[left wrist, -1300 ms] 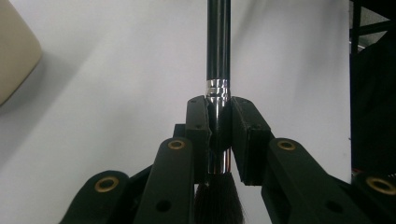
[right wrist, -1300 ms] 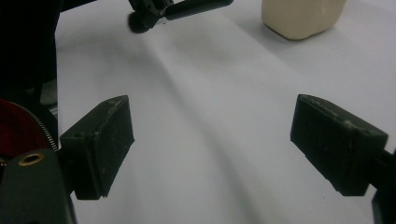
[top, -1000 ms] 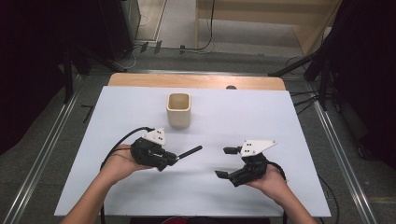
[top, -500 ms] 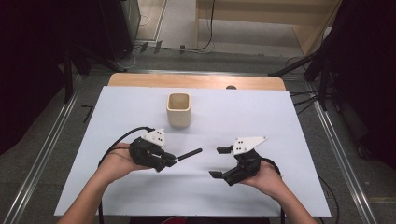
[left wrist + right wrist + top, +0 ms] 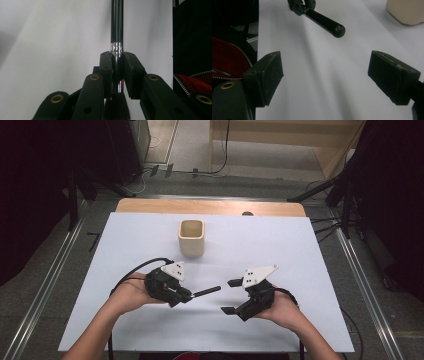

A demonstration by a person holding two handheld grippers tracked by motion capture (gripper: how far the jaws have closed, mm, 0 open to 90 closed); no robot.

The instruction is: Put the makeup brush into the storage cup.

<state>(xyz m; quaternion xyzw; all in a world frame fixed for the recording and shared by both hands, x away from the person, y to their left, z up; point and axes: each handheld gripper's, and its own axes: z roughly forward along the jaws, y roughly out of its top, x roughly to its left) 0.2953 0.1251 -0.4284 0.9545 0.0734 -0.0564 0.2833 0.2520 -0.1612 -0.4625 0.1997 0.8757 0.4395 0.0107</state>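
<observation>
Here the left gripper (image 5: 187, 295) is clamped on a makeup brush (image 5: 206, 291): in the left gripper view its fingers (image 5: 106, 67) press on either side of the brush's silver ferrule (image 5: 116, 47), with the dark bristles (image 5: 116, 108) tucked back toward the hand and the black handle running out ahead of them. From the high view that handle lies almost level above the white desk (image 5: 125, 245), its long axis running along the near edge and tilting slightly toward the far right corner, so the rounded free end points at the right gripper (image 5: 231, 296). The right gripper stands wide open and holds nothing; in the right gripper view the handle's tip (image 5: 338, 30) hangs ahead of and above the gap, closer to the left-hand finger (image 5: 265, 76) than to the other (image 5: 393, 75), and well clear of both. So the right hand is the nearer one to the free end, and a handover would probably need those fingers brought forward along the handle's own line. The beige square cup (image 5: 191, 238) stands upright toward the far edge, near the middle, well apart from both grippers, its open mouth facing up; I judge it the likely place for the brush.
</observation>
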